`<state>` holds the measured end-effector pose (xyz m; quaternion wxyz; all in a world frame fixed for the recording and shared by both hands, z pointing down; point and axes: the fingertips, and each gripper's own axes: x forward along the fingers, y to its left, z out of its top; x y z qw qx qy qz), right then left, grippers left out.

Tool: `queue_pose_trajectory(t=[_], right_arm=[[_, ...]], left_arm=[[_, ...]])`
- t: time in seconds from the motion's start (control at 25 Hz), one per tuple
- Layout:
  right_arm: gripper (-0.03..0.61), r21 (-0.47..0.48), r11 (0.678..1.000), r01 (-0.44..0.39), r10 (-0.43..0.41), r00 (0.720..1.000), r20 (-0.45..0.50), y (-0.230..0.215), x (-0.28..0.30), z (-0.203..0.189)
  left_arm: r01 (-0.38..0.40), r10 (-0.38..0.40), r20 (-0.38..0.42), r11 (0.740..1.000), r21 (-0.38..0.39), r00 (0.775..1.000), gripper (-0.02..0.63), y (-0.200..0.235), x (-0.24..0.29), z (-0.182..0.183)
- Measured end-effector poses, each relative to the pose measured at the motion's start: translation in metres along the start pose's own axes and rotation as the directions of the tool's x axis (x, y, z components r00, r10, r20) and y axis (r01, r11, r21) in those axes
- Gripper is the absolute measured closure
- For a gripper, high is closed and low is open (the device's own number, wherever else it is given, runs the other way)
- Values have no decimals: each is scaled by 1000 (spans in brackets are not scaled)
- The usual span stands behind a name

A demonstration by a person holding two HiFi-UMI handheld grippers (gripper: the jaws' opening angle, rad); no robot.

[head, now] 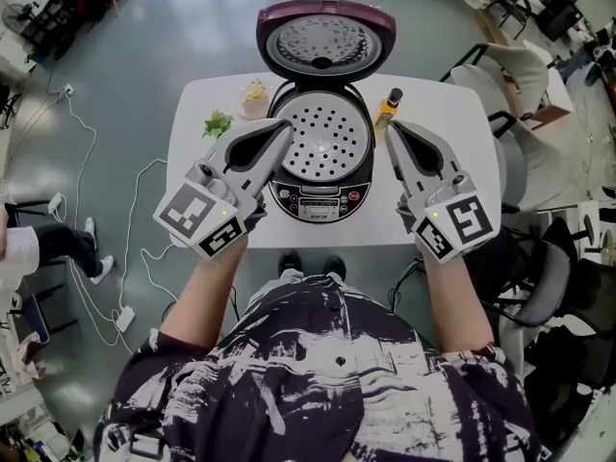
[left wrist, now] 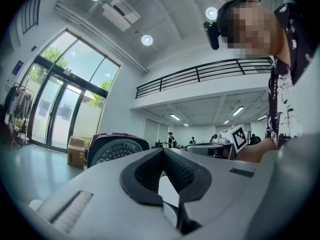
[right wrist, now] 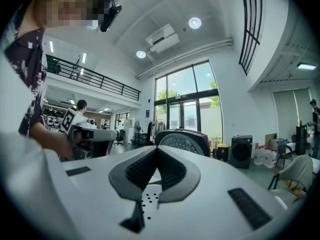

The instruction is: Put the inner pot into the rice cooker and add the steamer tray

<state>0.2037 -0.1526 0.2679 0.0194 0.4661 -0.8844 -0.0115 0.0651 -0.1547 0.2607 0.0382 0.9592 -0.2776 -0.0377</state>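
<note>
Toward the near edge of the white table, the perforated silver steamer tray sits level in the open maroon-lidded rice cooker; hold your left gripper and right gripper, both closed on nothing, clear of its rim.

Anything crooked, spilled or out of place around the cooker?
Nothing stands out. The steamer tray looks evenly seated in the rice cooker, its lid up. The bottle stands upright; no spill shows by the bowl or greens. The left gripper and right gripper flank the cooker, shut, empty.
</note>
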Motion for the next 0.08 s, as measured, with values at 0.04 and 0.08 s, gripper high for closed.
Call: queue_pose_trajectory(t=[0.04,0.08], right_arm=[[581,1,1000,0,0,1000,-1,0,0,0],[581,1,1000,-1,1,1000,-1,0,0,-1]], left_arm=[[0,0,0,1000,0,1000,609,0,0,0],[0,0,0,1000,0,1000,609,0,0,-1]])
